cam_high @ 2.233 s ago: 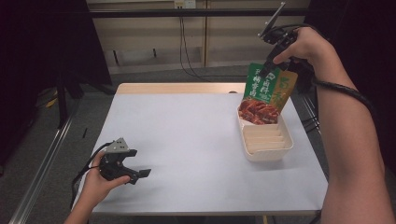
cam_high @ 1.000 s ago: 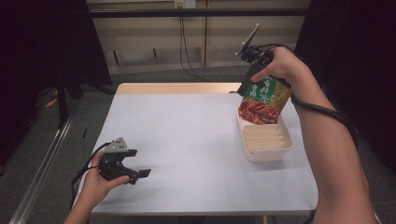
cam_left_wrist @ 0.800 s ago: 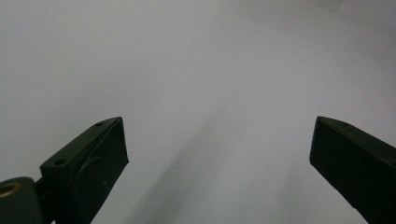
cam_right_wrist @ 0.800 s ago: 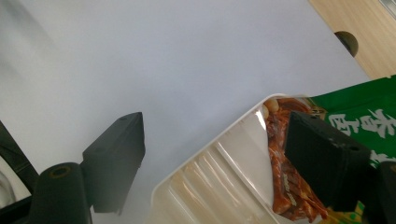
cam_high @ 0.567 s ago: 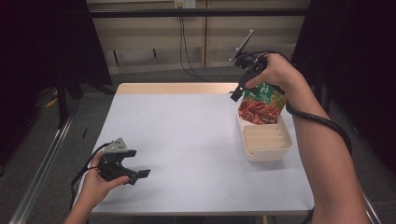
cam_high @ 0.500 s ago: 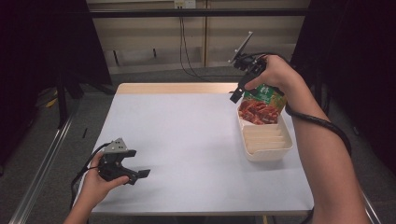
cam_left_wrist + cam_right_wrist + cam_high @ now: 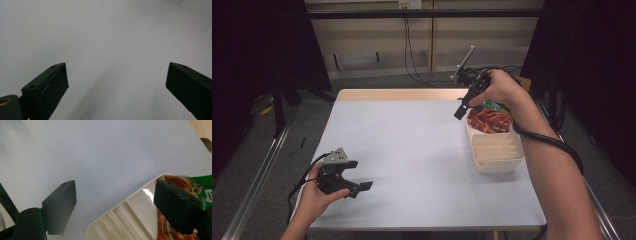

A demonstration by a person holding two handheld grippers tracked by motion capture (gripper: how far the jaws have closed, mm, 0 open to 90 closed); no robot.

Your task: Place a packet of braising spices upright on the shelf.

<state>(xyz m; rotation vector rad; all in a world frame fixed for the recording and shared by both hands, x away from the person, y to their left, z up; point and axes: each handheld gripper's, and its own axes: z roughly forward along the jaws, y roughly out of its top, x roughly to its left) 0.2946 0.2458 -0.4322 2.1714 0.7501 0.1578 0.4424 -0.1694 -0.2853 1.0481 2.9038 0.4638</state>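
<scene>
A snack packet (image 7: pixel 489 120), red with a green top, lies in the far end of a white ribbed tray (image 7: pixel 499 167) at the table's right side. My right gripper (image 7: pixel 468 104) hovers at the tray's far left corner, open, with nothing between its jaws. In the right gripper view the gripper (image 7: pixel 115 197) spans the tray's rim (image 7: pixel 120 217), and the packet (image 7: pixel 193 186) shows behind the right jaw. Near the front left edge my left gripper (image 7: pixel 357 189) rests low over the table, open and empty; the left gripper view has it (image 7: pixel 116 75) over bare white tabletop.
The white table (image 7: pixel 412 150) has a wooden strip along its far edge. The near half of the tray holds only its ribs. A cable runs along the right forearm. Dark curtains and floor rails flank the table.
The right gripper has carried the packet down from above the tray, laid it in the tray's far end and let go. The left gripper has stayed put.
</scene>
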